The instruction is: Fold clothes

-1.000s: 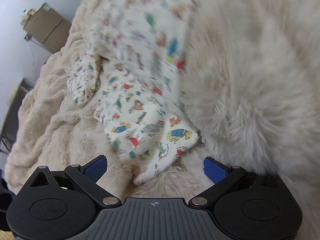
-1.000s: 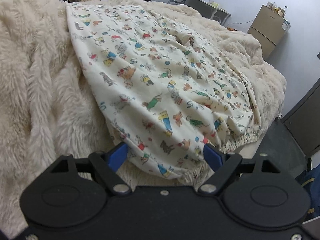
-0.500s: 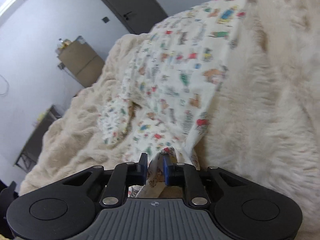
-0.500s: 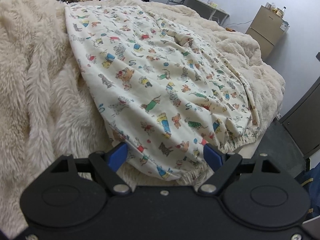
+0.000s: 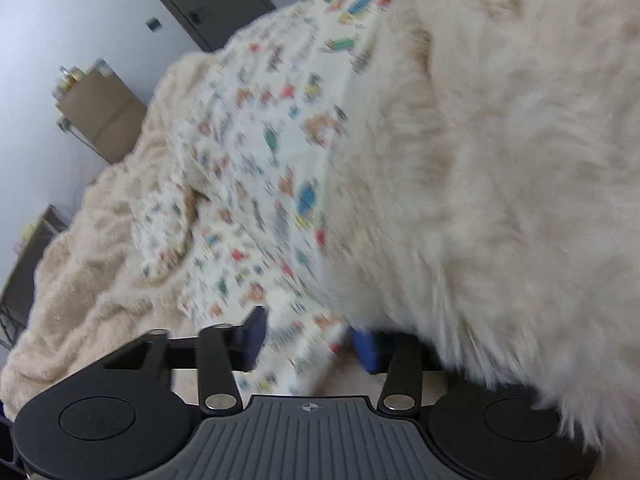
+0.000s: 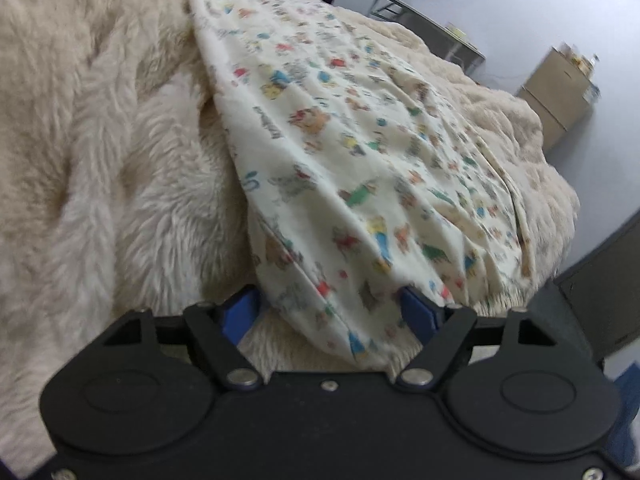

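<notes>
The garment (image 5: 272, 152) is cream cloth printed with small coloured animals, spread over a bed. In the left wrist view its near hem runs down between the blue pads (image 5: 254, 336) of my left gripper (image 5: 310, 342). Those jaws are opening, and the cloth hangs loosely in the gap. In the right wrist view a corner of the garment (image 6: 360, 140) lies between the pads of my right gripper (image 6: 330, 314). Its jaws are closing, with a gap still showing beside the left pad (image 6: 240, 314). Both views are blurred.
A long-haired white fluffy blanket (image 5: 500, 160) (image 6: 100, 120) is heaped beside the garment. A beige bed cover (image 5: 100, 240) lies under both. By the wall stand a tan cabinet (image 6: 560, 92) and a metal table (image 6: 432, 28). A dark cabinet (image 6: 600, 300) stands close on the right.
The left jaws closed on the garment's hem half a second ago and have spread apart again. The right gripper sank toward the garment's corner, rolled a little, and its jaws narrowed.
</notes>
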